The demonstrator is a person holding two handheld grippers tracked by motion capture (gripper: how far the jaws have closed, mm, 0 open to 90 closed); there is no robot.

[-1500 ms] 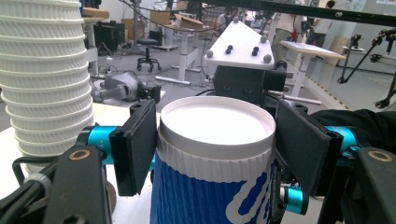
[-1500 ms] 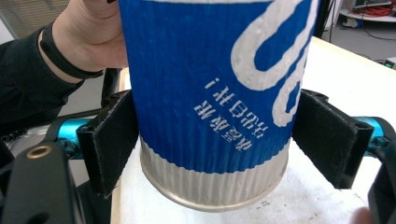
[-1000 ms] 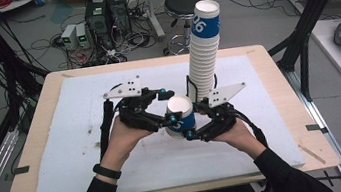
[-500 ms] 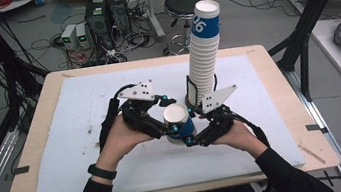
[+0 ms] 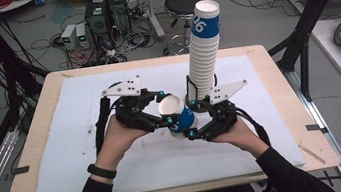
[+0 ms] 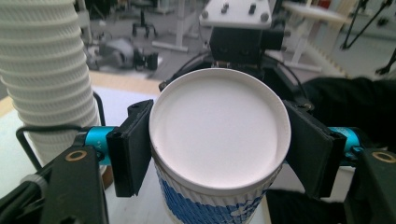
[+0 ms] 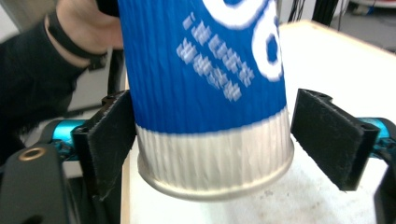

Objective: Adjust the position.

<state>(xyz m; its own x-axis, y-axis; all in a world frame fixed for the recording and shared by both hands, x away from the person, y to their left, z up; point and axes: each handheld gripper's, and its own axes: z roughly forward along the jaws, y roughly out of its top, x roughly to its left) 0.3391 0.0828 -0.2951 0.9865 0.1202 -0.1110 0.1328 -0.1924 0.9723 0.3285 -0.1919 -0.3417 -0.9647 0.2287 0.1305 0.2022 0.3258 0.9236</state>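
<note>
**Cup mid-handover: a one-sided grip near the rim**

The single paper cup (image 5: 179, 117) hangs tilted above the white mat (image 5: 88, 138), between the two hands and just in front of the tall stack of cups (image 5: 202, 51). The left gripper (image 5: 164, 111) is clamped across its upper part; in the left gripper view the pads (image 6: 133, 147) press on both sides just below the rim, and its jaws have just been closing onto the cup. The right gripper (image 5: 189, 126) stands around the cup's base with its jaws spread: its pads (image 7: 112, 140) have just been opening, and a gap shows beside the far one, so it no longer bears the cup.

The whole weight now appears to rest on one pinch near the open mouth, where the wall is softest. Too hard a squeeze could oval the rim and let the cup slip out downward. Pulling the right gripper away at an angle could catch the base and twist the cup in the left pads. The stack stands close by; a sideways swing of either hand could knock it over.
</note>
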